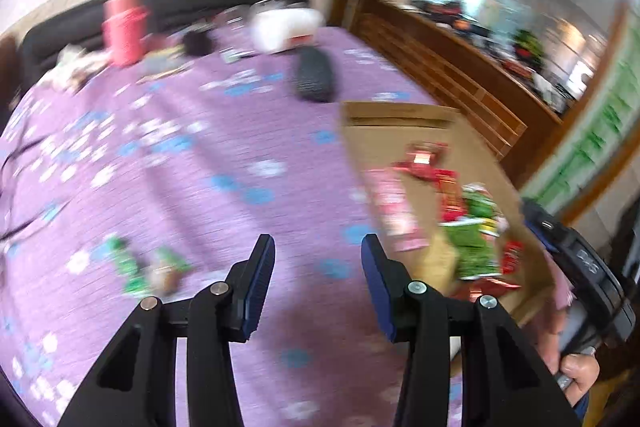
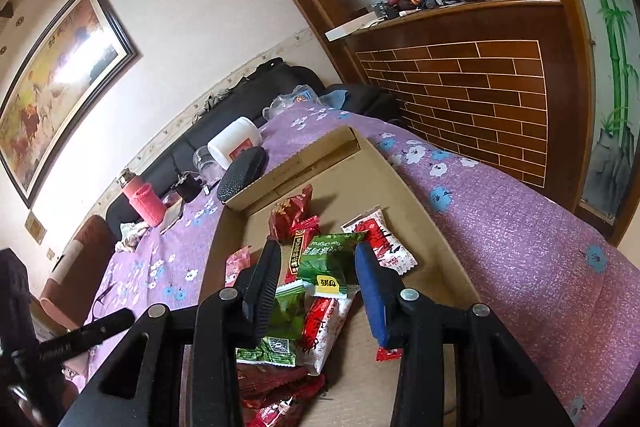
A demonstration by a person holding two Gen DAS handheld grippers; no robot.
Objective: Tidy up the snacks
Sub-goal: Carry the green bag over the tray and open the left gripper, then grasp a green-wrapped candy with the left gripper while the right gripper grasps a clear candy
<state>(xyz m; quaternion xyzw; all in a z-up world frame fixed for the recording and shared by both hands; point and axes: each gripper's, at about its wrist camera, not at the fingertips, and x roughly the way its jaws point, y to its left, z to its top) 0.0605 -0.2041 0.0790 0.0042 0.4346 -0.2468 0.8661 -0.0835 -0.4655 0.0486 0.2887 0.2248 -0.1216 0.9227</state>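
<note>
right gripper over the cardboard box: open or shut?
Open. The right gripper has its fingers spread with a clear gap above the green snack packet in the cardboard box, gripping nothing.

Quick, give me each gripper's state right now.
Left gripper: open, holding nothing, above the purple tablecloth.
Right gripper: open, holding nothing, above the snack packets in the cardboard box.

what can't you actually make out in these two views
- Left wrist view: motion blur hides the print on the two green snack packets left on the purple tablecloth.
- Right wrist view: the open right gripper covers part of the snack pile in the cardboard box, so the count is unclear.
- Right wrist view: the lowest red packets are cut off by the bottom edge.
</note>
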